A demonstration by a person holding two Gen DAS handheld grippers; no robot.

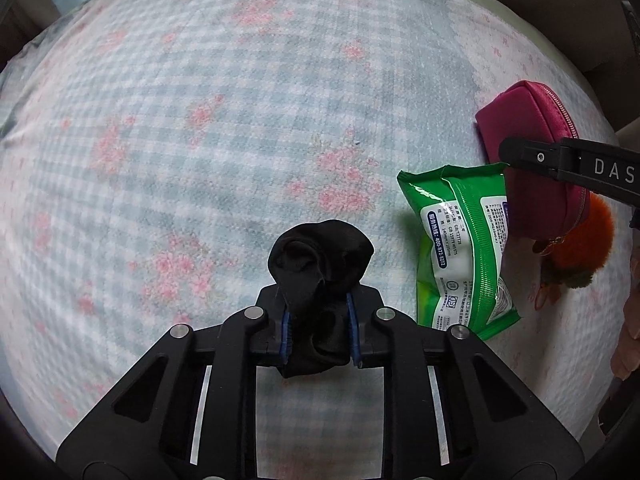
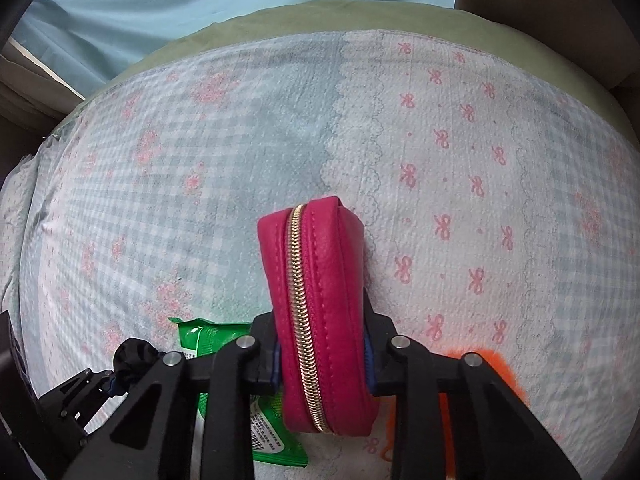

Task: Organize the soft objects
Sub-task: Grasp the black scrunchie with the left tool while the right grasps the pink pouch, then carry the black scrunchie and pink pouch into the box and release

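Observation:
My left gripper (image 1: 319, 312) is shut on a bunched black sock (image 1: 320, 260) and holds it over the patterned bedspread (image 1: 200, 120). My right gripper (image 2: 323, 344) is shut on a magenta zip pouch (image 2: 320, 300) with a gold zipper, held upright above the bed. The pouch also shows in the left wrist view (image 1: 532, 152), at the right, with the right gripper's finger (image 1: 560, 160) across it. A green wet-wipe pack (image 1: 460, 248) lies on the bed below the pouch; it shows in the right wrist view (image 2: 212, 338) too. The black sock (image 2: 132, 358) shows at the lower left there.
An orange fluffy pom-pom (image 1: 588, 240) hangs by the pouch; it shows in the right wrist view (image 2: 500, 364) as well. The bedspread ends at a green edge (image 2: 320, 20) at the far side, with a blue curtain (image 2: 200, 0) beyond.

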